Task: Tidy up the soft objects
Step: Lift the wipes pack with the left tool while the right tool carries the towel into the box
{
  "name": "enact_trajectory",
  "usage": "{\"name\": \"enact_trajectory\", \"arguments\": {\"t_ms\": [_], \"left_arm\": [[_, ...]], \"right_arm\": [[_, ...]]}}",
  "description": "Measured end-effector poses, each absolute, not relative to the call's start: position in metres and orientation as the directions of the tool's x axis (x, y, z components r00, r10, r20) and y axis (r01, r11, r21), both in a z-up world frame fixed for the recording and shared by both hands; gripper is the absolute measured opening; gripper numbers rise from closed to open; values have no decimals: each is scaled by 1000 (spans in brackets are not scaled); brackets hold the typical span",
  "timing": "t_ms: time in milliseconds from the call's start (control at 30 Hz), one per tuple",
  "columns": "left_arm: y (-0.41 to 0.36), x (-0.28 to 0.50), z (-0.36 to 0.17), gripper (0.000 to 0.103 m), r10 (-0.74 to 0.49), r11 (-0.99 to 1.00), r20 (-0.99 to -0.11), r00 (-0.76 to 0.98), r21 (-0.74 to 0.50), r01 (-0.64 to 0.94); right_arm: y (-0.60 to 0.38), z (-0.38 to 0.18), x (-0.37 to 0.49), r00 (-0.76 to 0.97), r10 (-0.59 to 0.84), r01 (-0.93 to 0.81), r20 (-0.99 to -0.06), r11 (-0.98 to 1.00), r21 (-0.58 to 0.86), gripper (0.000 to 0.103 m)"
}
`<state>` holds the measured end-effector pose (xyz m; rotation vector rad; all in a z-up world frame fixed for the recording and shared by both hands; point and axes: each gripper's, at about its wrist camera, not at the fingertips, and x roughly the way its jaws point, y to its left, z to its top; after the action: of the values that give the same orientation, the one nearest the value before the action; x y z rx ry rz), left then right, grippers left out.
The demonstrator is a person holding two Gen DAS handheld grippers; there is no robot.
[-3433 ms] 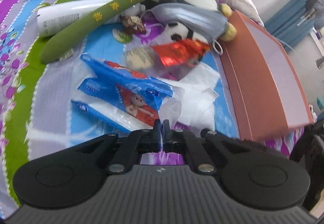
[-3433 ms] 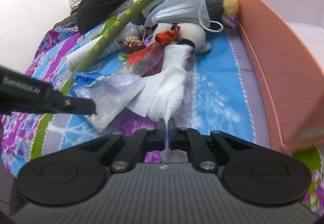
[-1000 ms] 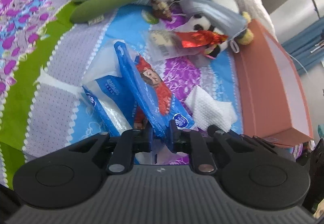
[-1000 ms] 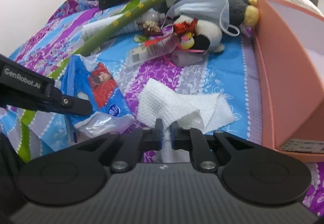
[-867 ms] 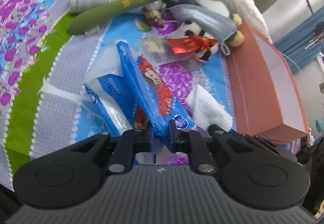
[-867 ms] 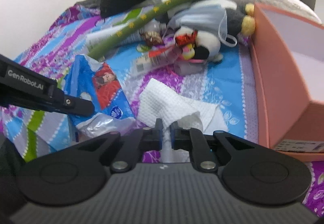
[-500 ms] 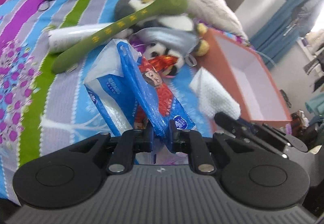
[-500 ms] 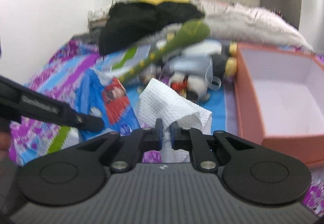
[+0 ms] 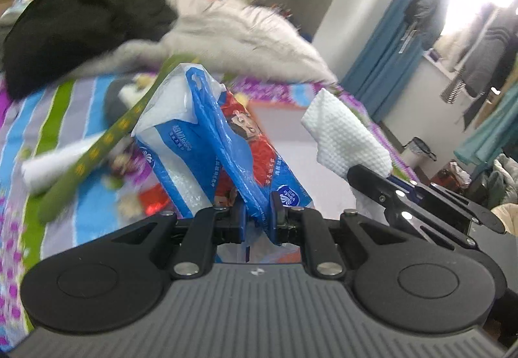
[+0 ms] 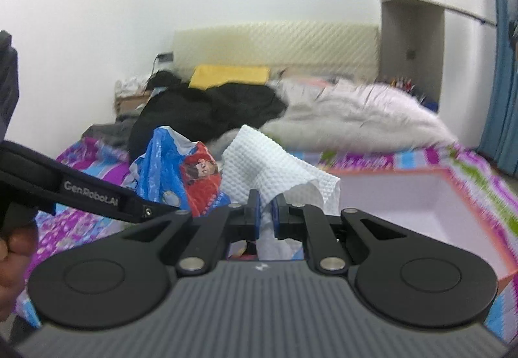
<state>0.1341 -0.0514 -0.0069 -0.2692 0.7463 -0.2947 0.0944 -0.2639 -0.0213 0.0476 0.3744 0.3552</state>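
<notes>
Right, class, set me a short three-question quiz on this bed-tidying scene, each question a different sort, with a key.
1. True or false: the left gripper is clamped on the blue plastic tissue pack with a red cartoon figure.
2. What does the right gripper hold? A. a black garment B. a white embossed paper towel C. a yellow cushion
3. Fill in: the open box with orange walls and a pale inside lies to the ____ of the towel in the right wrist view.

Key
1. True: both fingers press the pack's lower end.
2. B: the white embossed paper towel stands up from between the fingers.
3. right
</notes>
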Motion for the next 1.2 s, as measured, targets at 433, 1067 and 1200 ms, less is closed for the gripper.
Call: {"name": "enact_trajectory", "arguments": {"t_ms": [433, 1067, 1200], "left_arm": [[-151, 224, 17, 16, -460, 888, -644, 611, -315, 336], [-278, 365, -94, 17, -441, 863, -821, 362, -278, 421], [-290, 374, -112, 17, -428, 861, -841, 331, -269, 432]], "right_arm": [[-337, -15, 151, 880, 182, -136, -439, 982, 134, 12], [-425, -121, 232, 735, 53, 92, -676, 980, 176, 12], [-434, -144, 242, 686, 36, 123, -727, 979, 164, 12]]}}
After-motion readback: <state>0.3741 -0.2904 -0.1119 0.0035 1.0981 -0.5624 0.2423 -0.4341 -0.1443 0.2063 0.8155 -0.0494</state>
